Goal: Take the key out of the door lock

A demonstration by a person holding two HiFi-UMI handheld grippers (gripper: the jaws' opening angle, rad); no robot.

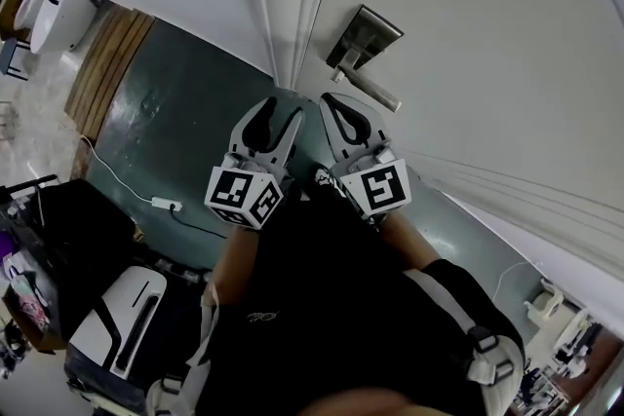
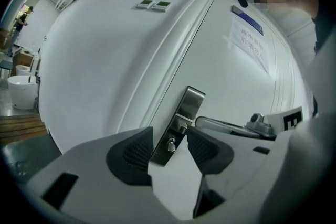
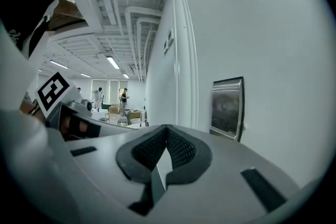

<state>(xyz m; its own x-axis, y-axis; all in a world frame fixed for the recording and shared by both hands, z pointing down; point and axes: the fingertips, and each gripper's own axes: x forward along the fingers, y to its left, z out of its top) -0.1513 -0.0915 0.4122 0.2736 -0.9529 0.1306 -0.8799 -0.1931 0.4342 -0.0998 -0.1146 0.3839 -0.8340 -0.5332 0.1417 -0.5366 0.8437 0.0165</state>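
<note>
Left hand-held gripper (image 1: 278, 122) is lined up on the door (image 2: 105, 71), jaws apart, nothing between the pads yet. Straight ahead of it, framed in the gap, sits the steel lock plate (image 2: 185, 115). The key (image 2: 170, 145) is a small silvery stub low on that plate, in the lock and untouched. Right hand-held gripper (image 3: 167, 131) hangs just beside the left one, jaws pressed together on nothing, with the plate off to its right.

The risk here is the size of that stub. Close off-centre and the pads catch the plate's edge, or slip off the key. Pull at a slant and it likely binds in the cylinder.

The count: two hand-held grippers, one door, one lock plate, one key.
</note>
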